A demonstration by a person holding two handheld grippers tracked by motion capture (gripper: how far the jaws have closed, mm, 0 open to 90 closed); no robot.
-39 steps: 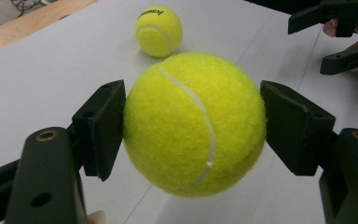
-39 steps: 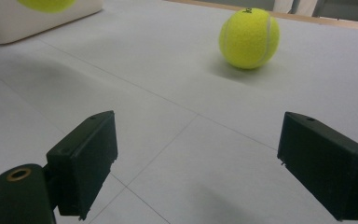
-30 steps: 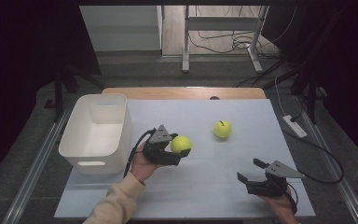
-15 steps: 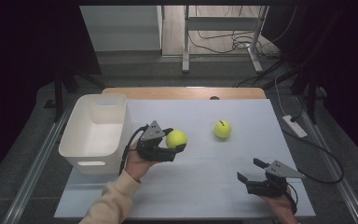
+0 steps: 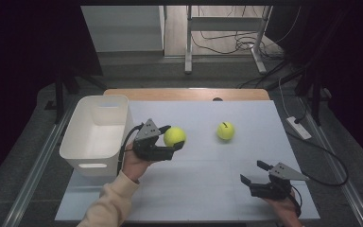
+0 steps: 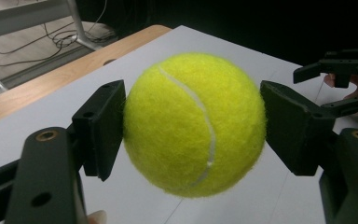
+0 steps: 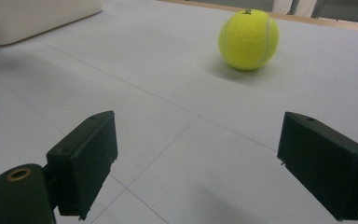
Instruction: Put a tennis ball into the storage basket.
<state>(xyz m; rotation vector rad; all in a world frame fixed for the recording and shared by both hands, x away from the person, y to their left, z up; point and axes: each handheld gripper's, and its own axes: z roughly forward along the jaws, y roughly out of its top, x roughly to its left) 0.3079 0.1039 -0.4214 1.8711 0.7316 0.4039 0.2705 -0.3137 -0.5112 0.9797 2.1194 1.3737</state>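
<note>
My left gripper (image 5: 171, 138) is shut on a yellow tennis ball (image 5: 175, 136) and holds it above the white table, just right of the white bin (image 5: 97, 134). In the left gripper view the ball (image 6: 193, 123) sits squeezed between both black pads (image 6: 103, 126). A second tennis ball (image 5: 225, 130) rests on the table at centre right, and shows as the ball (image 7: 248, 39) ahead in the right gripper view. My right gripper (image 5: 255, 173) stays low near the front right corner, open and empty (image 7: 196, 168).
The white bin stands at the table's left edge, its corner (image 7: 37, 16) seen far off in the right gripper view. A wooden strip (image 5: 189, 93) borders the table's far side. A power strip (image 5: 298, 127) lies on the floor to the right.
My left gripper has lifted the held ball and carried it a little leftward, nearer the bin. The right gripper and the second ball have stayed put.
</note>
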